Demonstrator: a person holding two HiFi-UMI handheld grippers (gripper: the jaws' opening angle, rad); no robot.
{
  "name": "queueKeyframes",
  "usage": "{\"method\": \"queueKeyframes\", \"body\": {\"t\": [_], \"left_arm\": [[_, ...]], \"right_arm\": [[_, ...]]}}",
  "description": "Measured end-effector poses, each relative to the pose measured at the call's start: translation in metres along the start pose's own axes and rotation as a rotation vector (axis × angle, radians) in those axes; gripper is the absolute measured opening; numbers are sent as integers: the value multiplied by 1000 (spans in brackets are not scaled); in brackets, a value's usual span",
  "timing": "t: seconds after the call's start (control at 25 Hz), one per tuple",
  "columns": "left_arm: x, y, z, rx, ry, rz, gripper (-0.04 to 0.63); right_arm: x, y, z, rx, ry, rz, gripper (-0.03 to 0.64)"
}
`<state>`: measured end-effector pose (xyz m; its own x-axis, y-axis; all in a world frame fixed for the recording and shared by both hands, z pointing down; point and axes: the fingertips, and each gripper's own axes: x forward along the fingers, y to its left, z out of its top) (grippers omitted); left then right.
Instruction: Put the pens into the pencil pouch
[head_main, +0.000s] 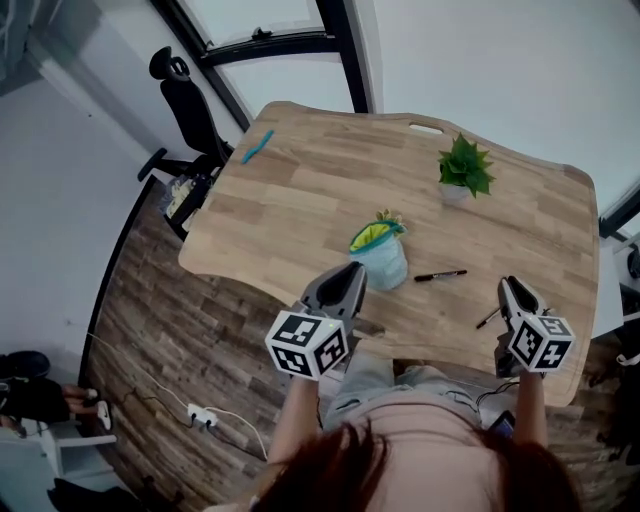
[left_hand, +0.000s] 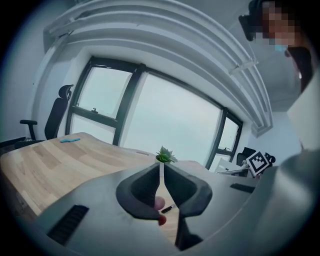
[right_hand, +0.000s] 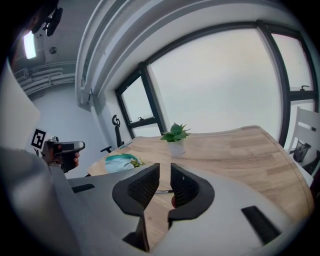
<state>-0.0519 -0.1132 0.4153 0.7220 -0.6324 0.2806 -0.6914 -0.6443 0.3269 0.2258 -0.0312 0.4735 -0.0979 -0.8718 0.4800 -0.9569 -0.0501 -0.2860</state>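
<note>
Beside the pencil pouch (head_main: 381, 255) lies a black pen (head_main: 440, 275).

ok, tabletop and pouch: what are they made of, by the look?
Tabletop: wood or wood-look laminate, matte. It shows pale strips with grain lines and no glare.
Pouch: probably soft fabric, light blue with a yellow-green inside. Its mouth sags and folds rather than holding a stiff rim.

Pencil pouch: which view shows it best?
The head view: the pencil pouch shows whole, its mouth open. The right gripper view catches only its top above the tool's body; the left gripper view shows none of it.
</note>
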Motion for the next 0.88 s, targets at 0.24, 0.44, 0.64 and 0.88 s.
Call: {"method": "queueKeyframes", "body": {"t": [0.24, 0.44, 0.64, 0.88], "left_arm": [[25, 41, 4, 4, 56, 0, 58], [51, 67, -10, -22, 159, -37, 88], [73, 91, -31, -66, 249, -48, 110], [95, 106, -54, -121, 360, -89, 114]], "right_arm": [[14, -32, -20, 52, 74, -132, 80], [25, -60, -41, 129, 171, -204, 97], [38, -78, -64, 190, 278, -241, 121], [47, -97, -95, 306, 378, -302, 156]]}}
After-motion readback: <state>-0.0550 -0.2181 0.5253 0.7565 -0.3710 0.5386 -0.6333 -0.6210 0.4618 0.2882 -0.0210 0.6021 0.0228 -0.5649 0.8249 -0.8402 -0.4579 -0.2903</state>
